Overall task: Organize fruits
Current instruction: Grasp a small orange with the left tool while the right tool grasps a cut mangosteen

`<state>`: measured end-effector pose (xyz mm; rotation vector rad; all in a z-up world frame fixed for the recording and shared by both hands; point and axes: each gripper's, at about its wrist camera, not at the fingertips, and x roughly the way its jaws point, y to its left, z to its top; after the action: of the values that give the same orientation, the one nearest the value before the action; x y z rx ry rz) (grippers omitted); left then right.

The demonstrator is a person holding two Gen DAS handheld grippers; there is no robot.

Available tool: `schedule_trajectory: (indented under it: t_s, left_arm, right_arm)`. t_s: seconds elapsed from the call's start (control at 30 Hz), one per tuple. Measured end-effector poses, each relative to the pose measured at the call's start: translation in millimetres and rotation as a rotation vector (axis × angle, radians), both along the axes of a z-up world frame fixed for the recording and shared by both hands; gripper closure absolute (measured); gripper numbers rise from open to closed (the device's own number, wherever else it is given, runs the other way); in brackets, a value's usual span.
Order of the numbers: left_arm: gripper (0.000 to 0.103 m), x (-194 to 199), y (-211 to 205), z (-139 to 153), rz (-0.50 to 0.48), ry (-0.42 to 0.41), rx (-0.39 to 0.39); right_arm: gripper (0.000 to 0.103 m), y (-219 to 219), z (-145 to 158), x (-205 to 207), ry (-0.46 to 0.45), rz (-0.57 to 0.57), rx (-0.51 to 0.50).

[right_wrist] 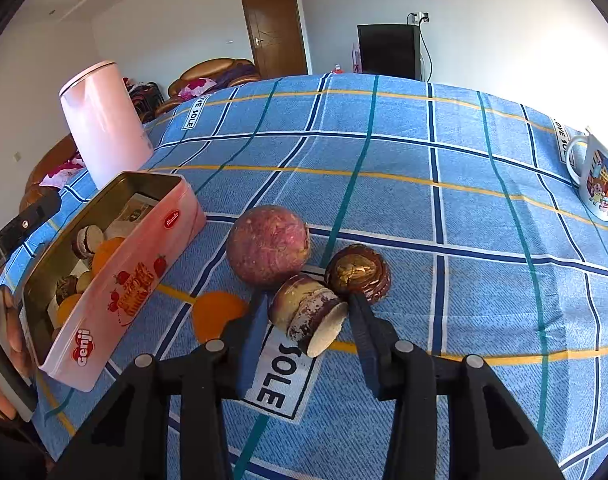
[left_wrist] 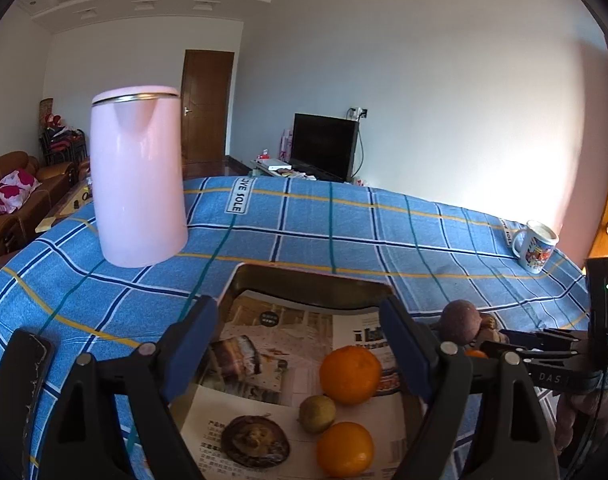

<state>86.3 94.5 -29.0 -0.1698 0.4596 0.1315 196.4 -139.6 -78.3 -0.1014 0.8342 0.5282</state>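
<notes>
Black tool (right_wrist: pixel 304 320) frames, blue finger pads (left_wrist: pixel 192 344), silver pivot screws (left_wrist: pixel 447 347).

We look along the left gripper (left_wrist: pixel 300 344); its blue fingers (left_wrist: pixel 192 344) stand wide apart w/ nothing between the pads. Under it is the metal tin (left_wrist: pixel 304 280), lined w/ printed paper (left_wrist: pixel 276 336). Inside, near 6 o'clock, lie two oranges (left_wrist: pixel 350 374), a small green-brown fruit (left_wrist: pixel 317 413) touching both, and a dark wrinkled fruit (left_wrist: pixel 255 441) at 7 o'clock. At 3 o'clock, outside the tin, a purple round fruit (left_wrist: pixel 462 322) sits beside the right gripper (left_wrist: pixel 488 346); we cannot tell its jaws here. On the blue checked cloth (left_wrist: pixel 344 224): pink kettle (left_wrist: pixel 138 176) at 10 o'clock, mug (left_wrist: pixel 535 251) at 2 o'clock.
</notes>
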Motion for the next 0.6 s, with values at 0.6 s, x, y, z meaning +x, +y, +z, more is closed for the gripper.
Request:
schedule_trajectory:
  t_s: [0.6]
  left_arm:
    - [0.026,45.1,-149.6,-21.6,-0.313,0.19,0.179]
  right_arm:
    - [0.059,-64.2,21.2,-22.0,-0.158,-0.123,0.064]
